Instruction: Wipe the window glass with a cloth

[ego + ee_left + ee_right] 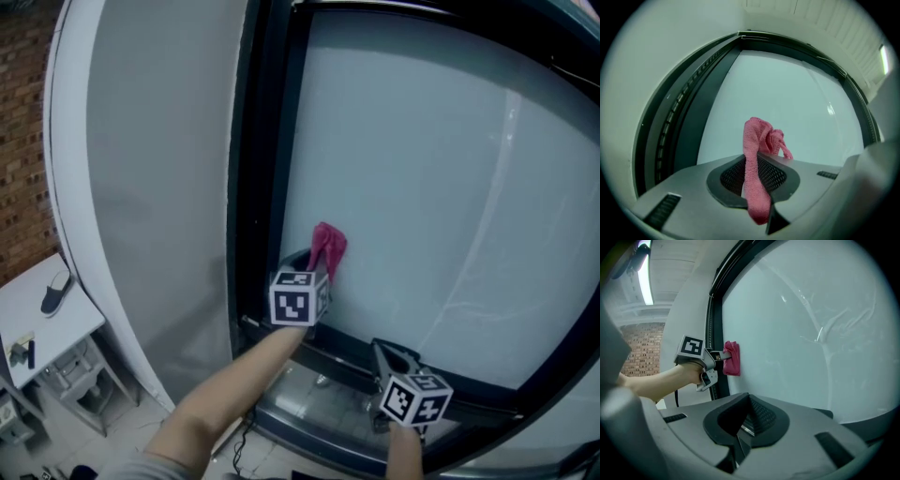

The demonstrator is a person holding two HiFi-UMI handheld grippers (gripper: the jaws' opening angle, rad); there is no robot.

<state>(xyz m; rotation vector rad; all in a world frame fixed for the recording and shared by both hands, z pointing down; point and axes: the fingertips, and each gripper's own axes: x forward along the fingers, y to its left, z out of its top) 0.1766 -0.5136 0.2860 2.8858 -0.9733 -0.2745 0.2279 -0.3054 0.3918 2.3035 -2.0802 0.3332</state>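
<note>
1. The window glass (pixel 431 187) fills most of the head view as a pale, frosted-looking pane. Faint streaks run down its right half. No part of it looks plainly cleaner than the rest, so I cannot tell how much has been wiped.
2. The dark window frame (pixel 262 141) runs up the left edge and along the near bottom edge of the pane.
3. The right gripper (pixel 392 356) hangs low by the bottom frame. Its jaws are together with nothing between them, and it plays no part in the wiping.
4. The left gripper (pixel 757 187) is clamped on the cloth and held up to the pane's lower left corner.
5. The pink cloth (pixel 328 246) is bunched above the jaws and appears to touch the glass beside the left frame. Judging by this low corner position, most of the pane above and to the right is probably left to cover.
</note>
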